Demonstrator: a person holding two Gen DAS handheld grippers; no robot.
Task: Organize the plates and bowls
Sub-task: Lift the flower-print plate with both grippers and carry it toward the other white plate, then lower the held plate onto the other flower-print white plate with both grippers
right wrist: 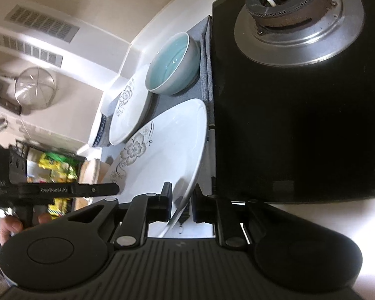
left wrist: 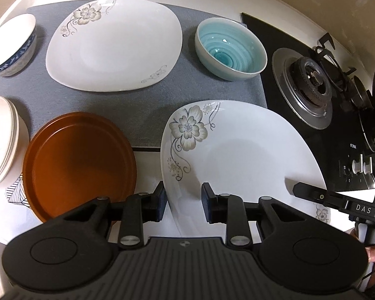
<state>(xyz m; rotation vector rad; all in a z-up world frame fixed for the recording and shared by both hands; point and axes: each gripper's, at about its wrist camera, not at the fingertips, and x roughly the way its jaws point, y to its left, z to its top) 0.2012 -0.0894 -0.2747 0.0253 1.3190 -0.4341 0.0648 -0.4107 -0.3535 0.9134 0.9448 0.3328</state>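
A white square flower plate is tilted up off the counter near the stove. My right gripper is shut on its right rim; its finger shows in the left wrist view. My left gripper is open, its fingers straddling the plate's near-left rim without clamping. A second flower plate lies flat on the grey mat. A teal bowl, a blue-patterned bowl, an orange plate and a stack of white bowls stand around.
A black gas hob with burners lies right of the mat, close to the held plate. A wall runs behind the mat. In the right wrist view, a strainer hangs on the wall, and a shelf of packets stands at left.
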